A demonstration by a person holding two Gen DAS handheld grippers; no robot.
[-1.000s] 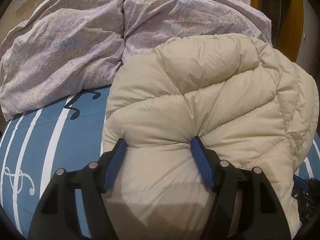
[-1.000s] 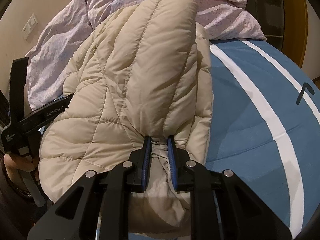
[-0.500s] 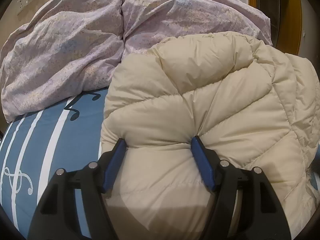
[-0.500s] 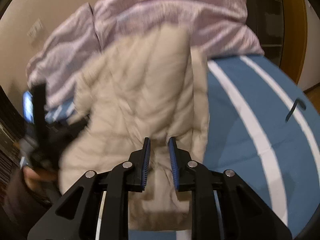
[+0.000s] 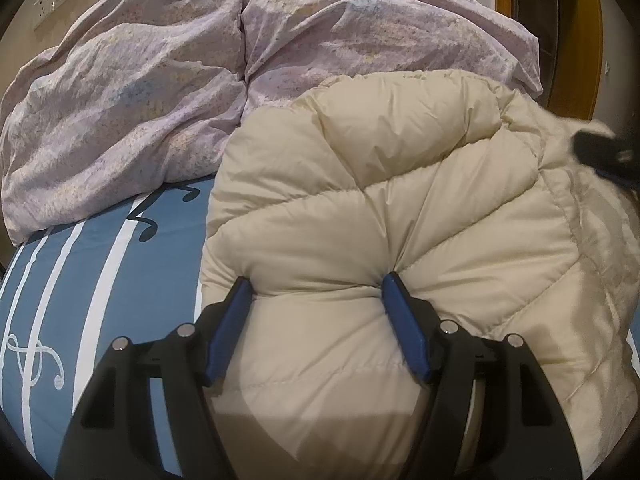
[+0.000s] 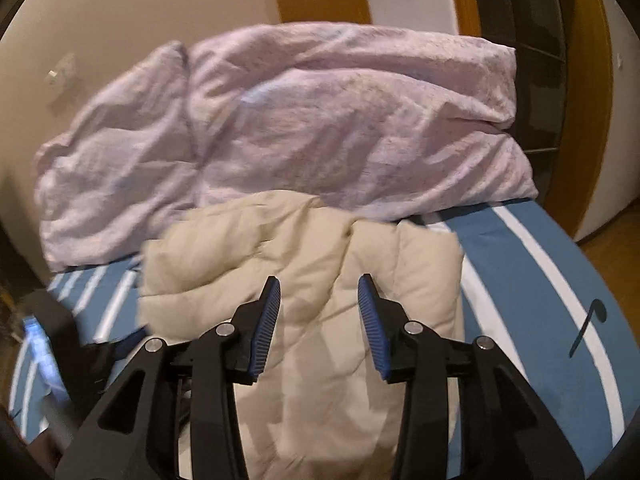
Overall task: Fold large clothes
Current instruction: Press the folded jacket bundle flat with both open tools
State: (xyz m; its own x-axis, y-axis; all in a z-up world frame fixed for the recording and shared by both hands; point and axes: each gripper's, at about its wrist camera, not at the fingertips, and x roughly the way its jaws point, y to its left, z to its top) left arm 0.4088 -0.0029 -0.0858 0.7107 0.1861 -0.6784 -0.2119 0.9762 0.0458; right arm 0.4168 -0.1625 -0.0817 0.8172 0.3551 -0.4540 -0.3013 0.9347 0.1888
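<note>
The cream quilted puffer jacket (image 5: 360,208) is partly folded, pinched by the left gripper (image 5: 316,292); the right gripper (image 6: 318,292), jaws apart, holds nothing.

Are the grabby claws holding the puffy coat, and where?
The left gripper squeezes a thick fold at the puffy coat's near edge. The right gripper is open, holding nothing.

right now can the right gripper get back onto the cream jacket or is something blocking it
Probably yes. The right gripper is open and hovers over the cream puffer jacket, with nothing between its fingers and the fabric. The left gripper is off at the jacket's other side, pressed around a bulge, out of its path.
</note>
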